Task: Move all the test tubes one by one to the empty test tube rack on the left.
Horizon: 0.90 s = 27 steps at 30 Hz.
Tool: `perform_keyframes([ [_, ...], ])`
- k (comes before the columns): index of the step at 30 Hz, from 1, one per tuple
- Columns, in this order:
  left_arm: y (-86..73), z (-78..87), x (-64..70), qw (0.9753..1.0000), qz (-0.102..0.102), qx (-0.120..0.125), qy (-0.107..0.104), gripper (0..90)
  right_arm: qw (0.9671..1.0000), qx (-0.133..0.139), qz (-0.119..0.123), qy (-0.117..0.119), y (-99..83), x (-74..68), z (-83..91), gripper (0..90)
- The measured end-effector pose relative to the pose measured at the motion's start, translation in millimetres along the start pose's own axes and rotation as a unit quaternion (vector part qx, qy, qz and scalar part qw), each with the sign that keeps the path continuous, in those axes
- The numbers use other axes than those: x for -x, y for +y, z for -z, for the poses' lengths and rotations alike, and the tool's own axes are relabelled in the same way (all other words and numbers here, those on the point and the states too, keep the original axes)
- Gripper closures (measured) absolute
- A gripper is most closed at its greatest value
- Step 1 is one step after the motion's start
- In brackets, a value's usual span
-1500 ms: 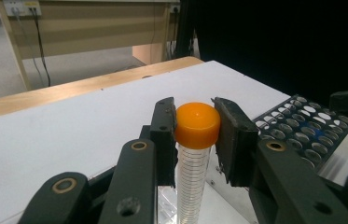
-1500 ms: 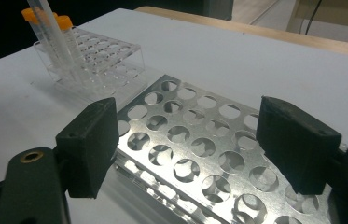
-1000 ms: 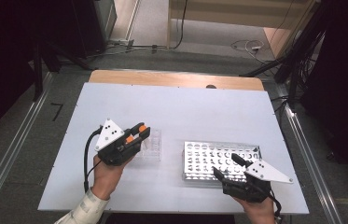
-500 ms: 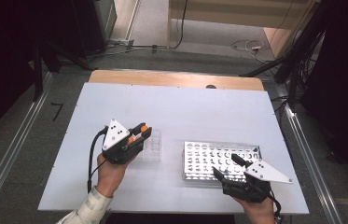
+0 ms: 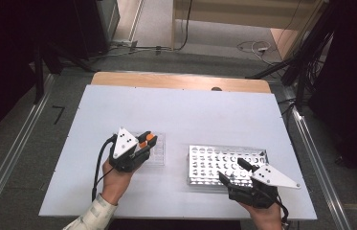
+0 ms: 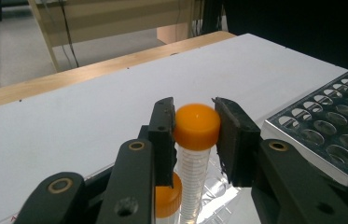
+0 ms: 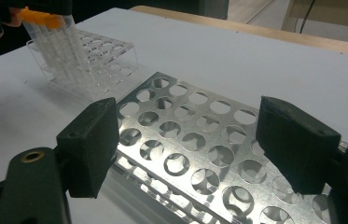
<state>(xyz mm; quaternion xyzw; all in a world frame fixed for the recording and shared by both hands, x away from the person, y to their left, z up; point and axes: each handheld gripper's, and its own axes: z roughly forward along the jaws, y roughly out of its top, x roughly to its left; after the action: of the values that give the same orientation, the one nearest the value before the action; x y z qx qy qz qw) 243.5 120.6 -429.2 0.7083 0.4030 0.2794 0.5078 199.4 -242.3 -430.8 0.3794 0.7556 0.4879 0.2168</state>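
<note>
Over the clear rack (image 5: pixel 154 152) at near left, the left gripper (image 5: pixel 146 141) has edged slightly rightward since a second ago. Its jaws clamp an orange-capped tube (image 6: pixel 196 140), seemingly lifting it. Near right, the right gripper (image 7: pixel 204 149) stays wide open above the metal rack (image 7: pixel 195 154), likely the tube's destination.

Orange cap (image 6: pixel 197 126) on a clear tube (image 6: pixel 193 179); silver rack (image 5: pixel 226 164) dotted with holes; white worktop (image 5: pixel 190 115); black fingers (image 6: pixel 163 135).

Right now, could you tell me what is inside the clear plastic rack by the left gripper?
The clear rack holds orange-capped tubes; the left gripper closes on one tube, a second beside it. Its jaws hide other slots.
</note>
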Motion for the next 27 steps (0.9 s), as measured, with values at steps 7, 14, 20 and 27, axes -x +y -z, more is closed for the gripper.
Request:
perform_keyframes([
  [7,0.1,1.3,0.1,1.0,0.005,0.002,-0.002,63.1,1.0,0.001,-0.001,0.001,-0.2,0.6,0.0,20.0],
  [14,1.8,5.1,-1.2,0.9998,0.016,0.008,-0.011,61.4,1.0,-0.001,0.0,-0.001,-0.6,1.7,-0.6,20.1],
  [20,2.8,7.9,-2.0,0.9995,0.025,0.012,-0.015,60.1,1.0,-0.002,-0.002,-0.001,-1.2,2.4,-1.6,20.0],
  [27,3.2,9.8,-0.8,0.9994,0.028,0.01,-0.019,53.6,1.0,-0.004,-0.003,-0.004,-1.6,3.4,-2.1,20.0],
])
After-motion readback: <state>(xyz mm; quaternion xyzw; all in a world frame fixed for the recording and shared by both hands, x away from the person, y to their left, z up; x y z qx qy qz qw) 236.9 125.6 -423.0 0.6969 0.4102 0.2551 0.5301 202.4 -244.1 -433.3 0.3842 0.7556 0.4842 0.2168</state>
